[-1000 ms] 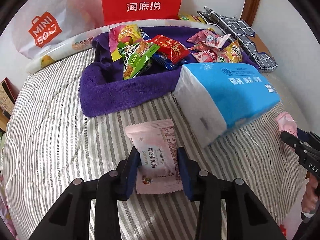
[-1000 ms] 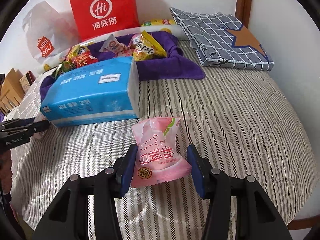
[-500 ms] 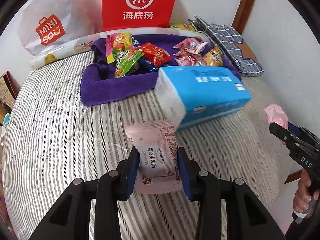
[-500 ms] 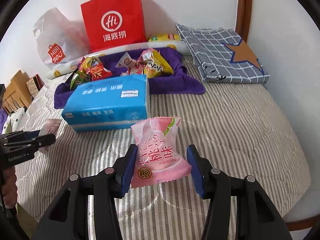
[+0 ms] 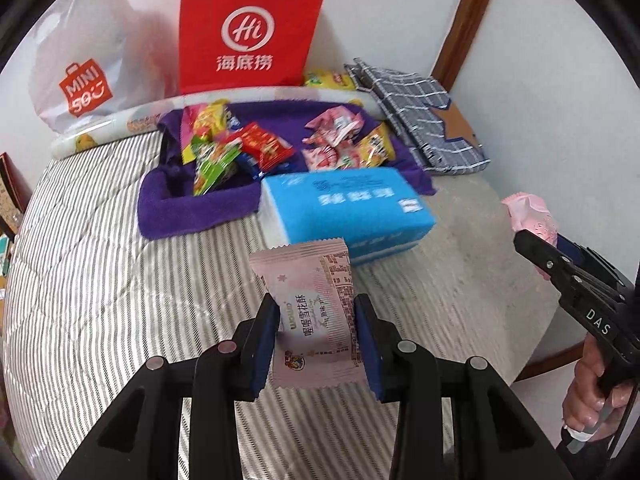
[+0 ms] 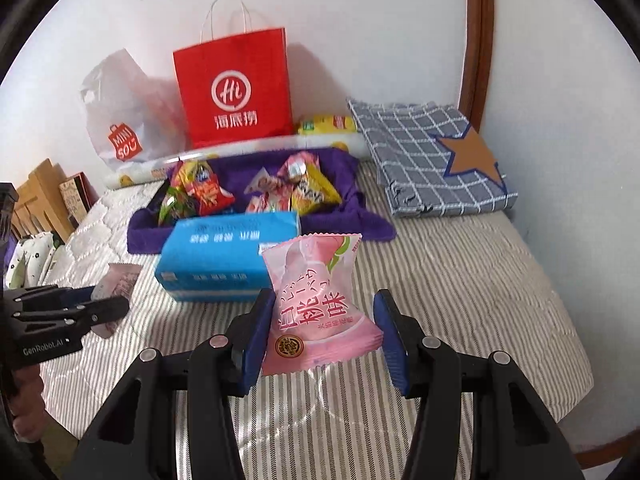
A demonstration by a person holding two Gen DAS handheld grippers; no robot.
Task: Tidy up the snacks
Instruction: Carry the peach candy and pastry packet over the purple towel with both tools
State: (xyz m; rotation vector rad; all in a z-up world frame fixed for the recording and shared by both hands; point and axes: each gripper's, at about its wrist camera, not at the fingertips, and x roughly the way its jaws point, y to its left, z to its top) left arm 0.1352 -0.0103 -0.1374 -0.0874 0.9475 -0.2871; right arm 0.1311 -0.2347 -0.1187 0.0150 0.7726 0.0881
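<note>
Between the left gripper's (image 5: 316, 340) blue pads, a pale pink snack packet (image 5: 310, 312) is standing upright, long axis pointing away. Right gripper (image 6: 322, 338) is clamping a pink peach candy bag (image 6: 316, 308) likewise, above the striped bed (image 6: 460, 280); beyond, loose snacks (image 5: 256, 146) are lying on a purple towel (image 5: 192, 208).

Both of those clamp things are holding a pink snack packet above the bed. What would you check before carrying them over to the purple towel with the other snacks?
1. Left gripper clamps the pale pink packet on both sides: ok.
2. Right gripper holds the peach packet: the far side finger shows a gap, so a firm grip: cannot tell.
3. Both packets hang off the striped bedcover: ok.
4. The blue tissue pack lies between the grippers and the purple towel, so the straight path is not ok; go over it.
5. Free room on the towel among the snacks: cannot tell.
</note>
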